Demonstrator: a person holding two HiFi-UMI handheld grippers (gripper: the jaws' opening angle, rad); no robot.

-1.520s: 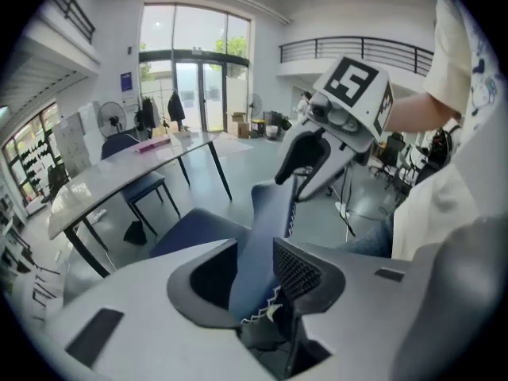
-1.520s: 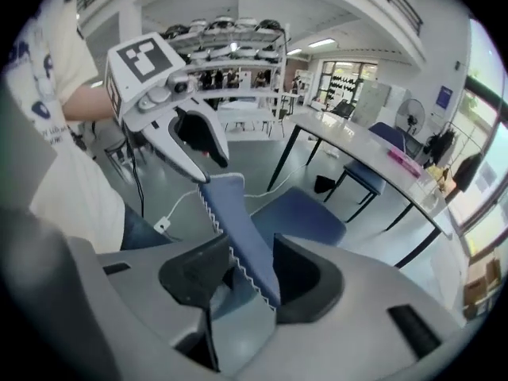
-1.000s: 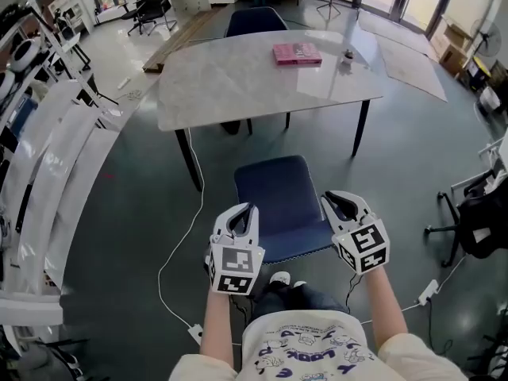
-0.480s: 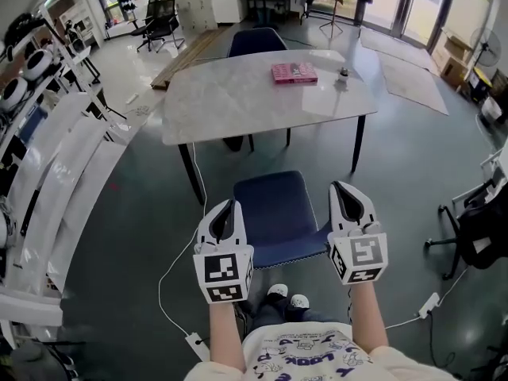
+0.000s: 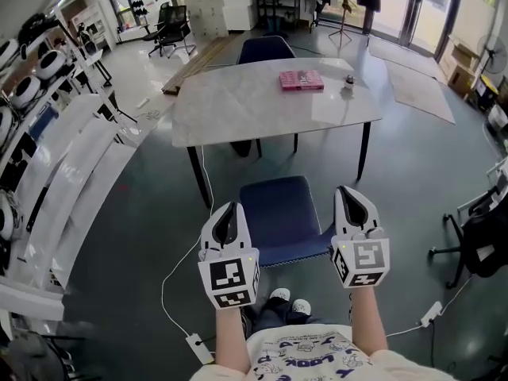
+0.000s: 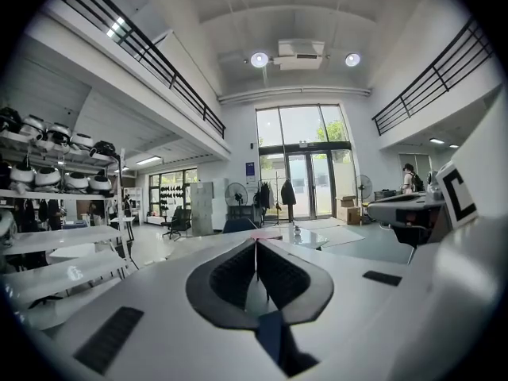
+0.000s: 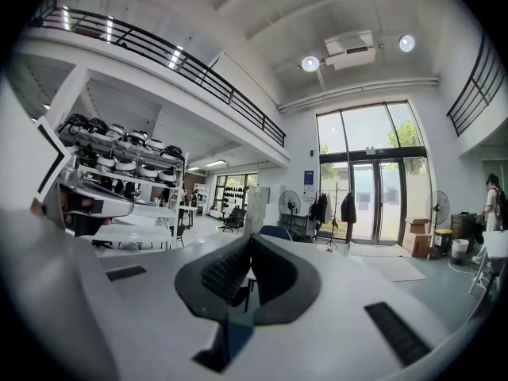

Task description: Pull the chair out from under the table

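Since the blue chair (image 5: pixel 282 217) already stands on open floor, with the table (image 5: pixel 238 109) at its 12 o'clock and a strip of floor showing between the two, we judge the pull to be as good as finished. The job now is to leave the chair well placed.

Our left gripper (image 5: pixel 229 207) hangs at the chair's 8 o'clock and our right gripper (image 5: pixel 348 189) at its 4 o'clock. Both are apart from the chair. Each gripper's own view shows its jaws pressed together with nothing between them.

If we want more room, we should part both jaws first. Then we take the chair's near edge at 5 and 7 o'clock together, so it travels straight toward 6 o'clock and does not swing. An even draw with both hands should keep the legs from scraping or tipping.

We also watch the white cable (image 5: pixel 171 272) on the floor, which runs from 9 o'clock round to 7 o'clock. A leg could snag it. The pink book (image 5: pixel 301 79), at 12 o'clock on the tabletop, should be safe as long as nothing knocks the table.
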